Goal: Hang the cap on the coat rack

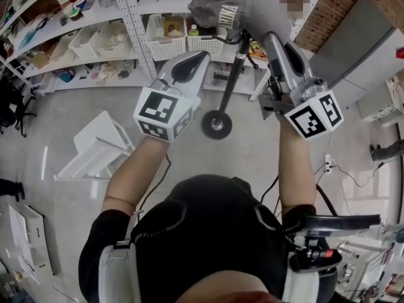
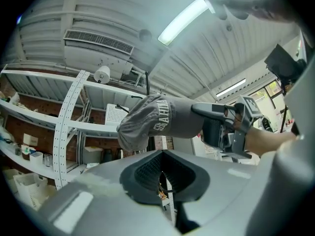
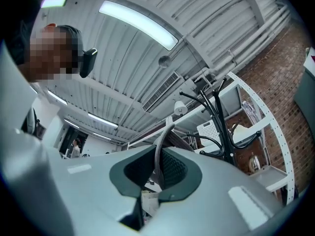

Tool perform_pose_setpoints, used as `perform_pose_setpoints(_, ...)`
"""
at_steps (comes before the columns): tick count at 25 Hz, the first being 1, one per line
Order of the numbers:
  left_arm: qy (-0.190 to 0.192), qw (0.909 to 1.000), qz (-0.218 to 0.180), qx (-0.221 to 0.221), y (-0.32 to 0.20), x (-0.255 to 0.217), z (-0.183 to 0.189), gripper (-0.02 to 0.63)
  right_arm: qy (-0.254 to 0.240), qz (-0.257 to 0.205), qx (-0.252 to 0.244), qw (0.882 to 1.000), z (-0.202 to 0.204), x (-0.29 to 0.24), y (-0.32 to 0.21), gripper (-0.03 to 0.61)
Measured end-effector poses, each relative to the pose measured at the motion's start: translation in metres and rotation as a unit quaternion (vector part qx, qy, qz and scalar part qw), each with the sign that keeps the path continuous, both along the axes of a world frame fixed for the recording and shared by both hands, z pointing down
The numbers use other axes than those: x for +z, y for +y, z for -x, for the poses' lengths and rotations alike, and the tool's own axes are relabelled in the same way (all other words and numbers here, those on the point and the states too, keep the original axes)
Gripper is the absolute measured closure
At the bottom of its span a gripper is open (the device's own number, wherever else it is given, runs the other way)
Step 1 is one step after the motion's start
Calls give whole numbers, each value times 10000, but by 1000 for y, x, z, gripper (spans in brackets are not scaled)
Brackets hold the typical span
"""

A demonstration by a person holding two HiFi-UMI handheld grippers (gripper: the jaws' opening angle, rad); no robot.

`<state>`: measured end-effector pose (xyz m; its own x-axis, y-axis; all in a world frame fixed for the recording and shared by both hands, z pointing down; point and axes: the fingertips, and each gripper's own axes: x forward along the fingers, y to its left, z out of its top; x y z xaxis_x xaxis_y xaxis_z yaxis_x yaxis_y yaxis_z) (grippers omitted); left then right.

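Right gripper view: right tool (image 3: 158, 173) clamped on grey cap (image 1: 243, 5) brim | left tool (image 2: 162, 178) jaws together, empty | cap near coat rack (image 1: 231, 81) top

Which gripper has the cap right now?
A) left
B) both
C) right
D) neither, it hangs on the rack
C: the right gripper pinches a grey edge of the cap between its jaws, while the left gripper is shut on nothing, apart from the cap.
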<state>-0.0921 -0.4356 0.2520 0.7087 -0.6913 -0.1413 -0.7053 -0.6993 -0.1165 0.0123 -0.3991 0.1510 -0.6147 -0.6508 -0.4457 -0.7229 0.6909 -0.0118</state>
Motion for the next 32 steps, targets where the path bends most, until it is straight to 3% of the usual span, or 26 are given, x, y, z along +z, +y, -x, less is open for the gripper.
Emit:
perform_pose_setpoints(6, 53, 9998, -13, -180, -22, -3, 4, 609, -33, -164, -325, 9993, 6, -15, -35, 552)
perform_pose_setpoints(12, 44, 9997, -28, -246, -31, -5, -2, 609, -418, -93, -529, 9977, -10, -22, -65, 552)
perform_pose_setpoints(21, -47, 9999, 79, -128, -53, 3, -33, 609, -1075, 16, -262, 9939, -75, -3, -82, 552)
perform_pose_setpoints(32, -65, 9997, 224, 102, -48, 14, -77, 609, -1300, 357, -157, 9907, -118, 38, -67, 552)
